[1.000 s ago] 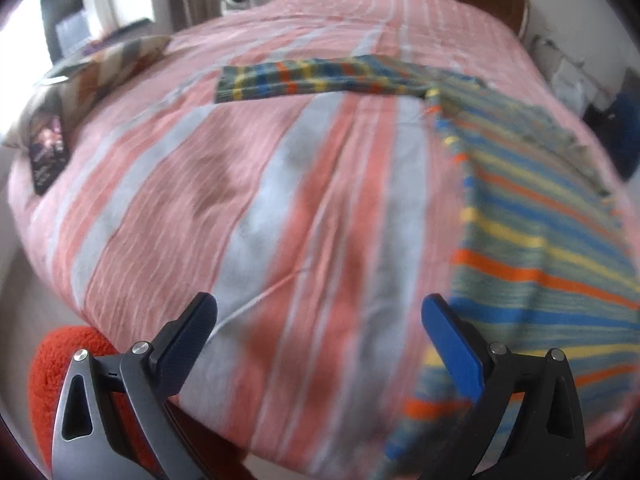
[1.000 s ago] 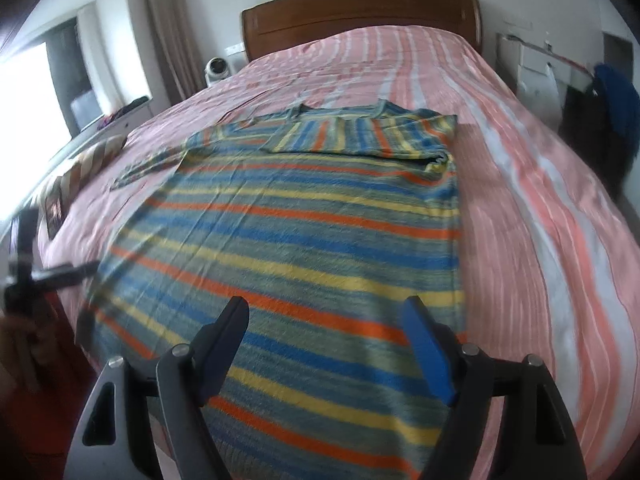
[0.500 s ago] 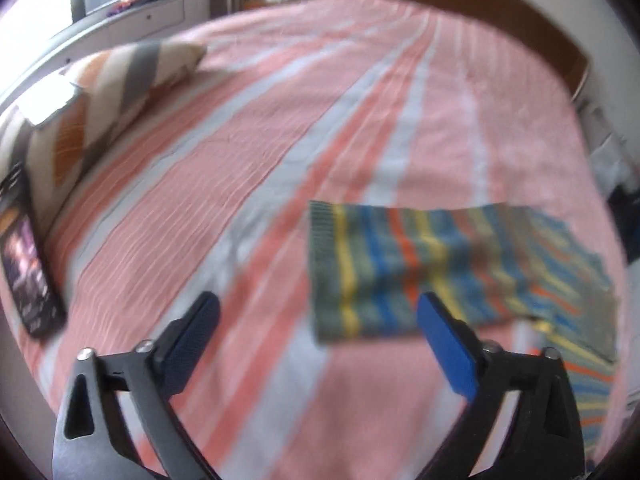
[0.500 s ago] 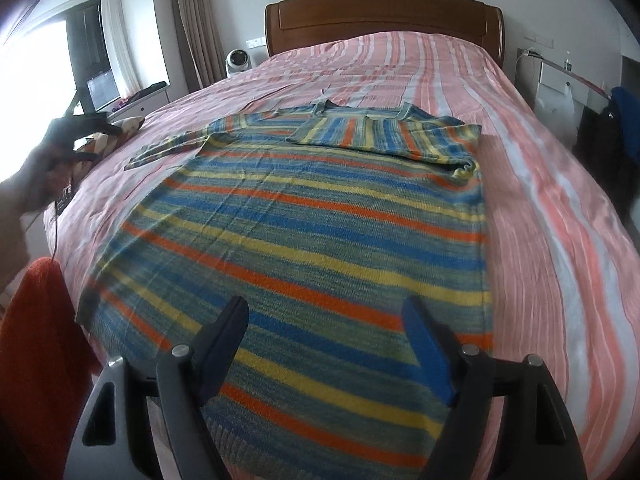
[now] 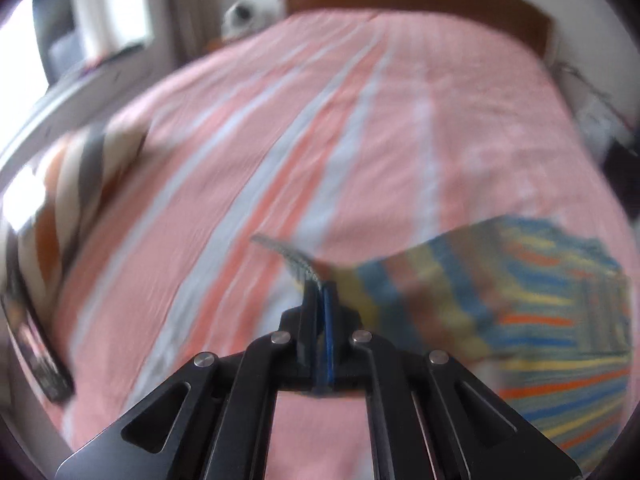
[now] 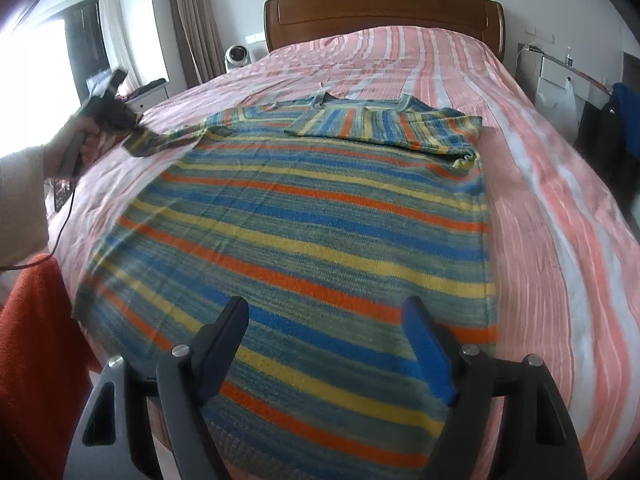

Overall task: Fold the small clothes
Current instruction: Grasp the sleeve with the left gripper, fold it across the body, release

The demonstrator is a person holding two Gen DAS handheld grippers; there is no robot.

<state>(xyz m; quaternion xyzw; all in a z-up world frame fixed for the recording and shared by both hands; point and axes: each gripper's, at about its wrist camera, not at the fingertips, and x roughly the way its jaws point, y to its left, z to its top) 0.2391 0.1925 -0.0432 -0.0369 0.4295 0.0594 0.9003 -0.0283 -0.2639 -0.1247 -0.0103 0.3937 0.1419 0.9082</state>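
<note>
Left gripper (image 5: pixel 318 294) just closed, clamped on the grey ribbed cuff (image 5: pixel 294 258) of the striped blue, yellow and orange knitted sweater (image 6: pixel 304 224), lifting that sleeve near the pink-striped bed's (image 6: pixel 560 208) left edge. Right gripper (image 6: pixel 326 344) spread apart, empty, hovering over the sweater's hem at the foot edge.

Bedroom: bed (image 6: pixel 560 184) w/ wooden headboard (image 6: pixel 380 12), curtains (image 6: pixel 192 20).
</note>
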